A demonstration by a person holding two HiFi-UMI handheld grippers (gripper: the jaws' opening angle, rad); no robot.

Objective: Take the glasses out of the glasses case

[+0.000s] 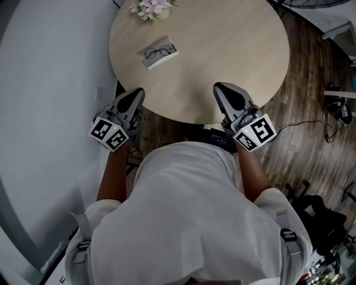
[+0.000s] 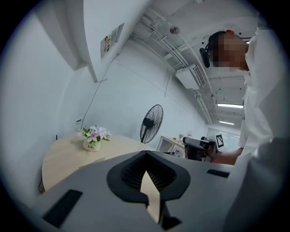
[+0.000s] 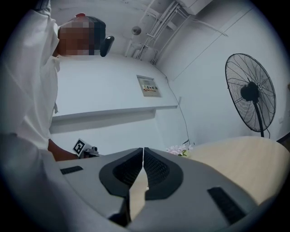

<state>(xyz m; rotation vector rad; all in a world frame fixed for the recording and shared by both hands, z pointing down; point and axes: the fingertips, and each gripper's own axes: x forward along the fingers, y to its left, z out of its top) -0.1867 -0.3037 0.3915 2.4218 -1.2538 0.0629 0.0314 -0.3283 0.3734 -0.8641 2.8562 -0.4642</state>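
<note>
I had both grippers at the near rim of the round wooden counter [image 1: 222, 50], neither touching anything on it. The left gripper [image 1: 137, 93] sat at the near-left edge with its jaws together and nothing between them. The right gripper [image 1: 220, 88] sat at the near-right edge, its jaws likewise pressed together and empty. The two were well apart, one on each side of my operator's body.

The glasses case [image 1: 166, 60] lay open on the far-left part of the counter, well away from both grippers. The dark-framed glasses [image 1: 158, 53] rested inside it. Farther off, at the far edge of the counter, stood a small pot of pink flowers [image 1: 151, 8], near the case but not touching it. In the left gripper view a black pedestal fan [image 2: 151, 122] stood beyond the counter against the white wall
</note>
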